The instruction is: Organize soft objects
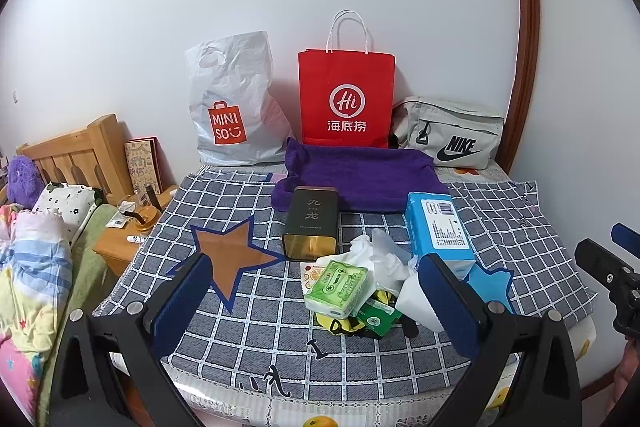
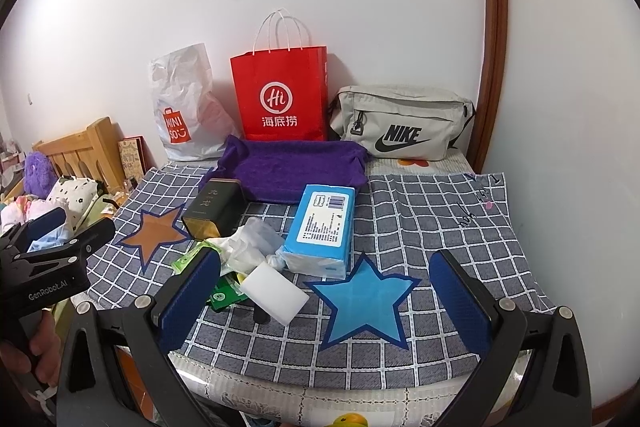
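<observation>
A pile lies mid-table: a green tissue pack [image 1: 336, 285], crumpled white tissue [image 1: 380, 255], a white sponge block [image 2: 276, 293] and a large blue tissue pack [image 2: 322, 227]. Behind them a purple towel [image 1: 356, 179] lies spread flat. My left gripper [image 1: 318, 303] hovers open over the table's near edge, its fingers either side of the pile and touching nothing. My right gripper [image 2: 326, 297] is open too, framing the blue star patch [image 2: 364, 301], with the sponge by its left finger. Each gripper shows at the edge of the other's view.
A dark tin box [image 1: 311, 223] lies by the pile. Against the wall stand a white Miniso bag [image 1: 232, 107], a red paper bag [image 1: 346, 99] and a grey Nike bag [image 1: 448, 131]. Left of the checked cloth [image 1: 248, 327] are a nightstand and a bed.
</observation>
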Demonstrator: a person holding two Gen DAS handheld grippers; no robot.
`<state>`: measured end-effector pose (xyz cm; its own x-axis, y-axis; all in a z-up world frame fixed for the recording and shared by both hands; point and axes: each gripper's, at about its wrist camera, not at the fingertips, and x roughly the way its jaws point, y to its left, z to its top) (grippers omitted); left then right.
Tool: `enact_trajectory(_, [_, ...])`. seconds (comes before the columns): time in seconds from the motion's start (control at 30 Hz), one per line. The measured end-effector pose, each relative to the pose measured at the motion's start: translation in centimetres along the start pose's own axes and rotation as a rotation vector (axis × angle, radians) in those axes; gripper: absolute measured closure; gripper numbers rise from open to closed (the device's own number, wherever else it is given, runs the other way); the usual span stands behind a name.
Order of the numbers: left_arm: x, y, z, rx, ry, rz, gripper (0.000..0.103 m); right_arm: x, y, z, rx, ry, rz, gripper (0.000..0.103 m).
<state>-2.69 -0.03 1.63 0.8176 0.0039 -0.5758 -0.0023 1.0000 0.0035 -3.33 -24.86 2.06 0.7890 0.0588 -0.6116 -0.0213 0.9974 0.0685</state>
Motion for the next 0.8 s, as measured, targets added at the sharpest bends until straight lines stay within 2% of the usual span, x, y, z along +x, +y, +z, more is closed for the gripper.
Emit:
enact_trajectory(0.4, [2.3,0.1,-0.7,0.002,0.050,0.000,0.000,2.5,0.1,-0.8,-0.025,0.027,0.061,0.000])
enact_trajectory(0.63, [5.8,0.2,-1.8,0.008,0.107,0.023,0.000,6.2,0.1,-2.0,-0.039,0.093,0.096,0.001])
enact_trajectory(0.8, [9.2,0.6,-3.0,0.005,0.187,0.025,0.000,10.0,-0.2,-3.0,-0.021,0.161,0.147,0.001])
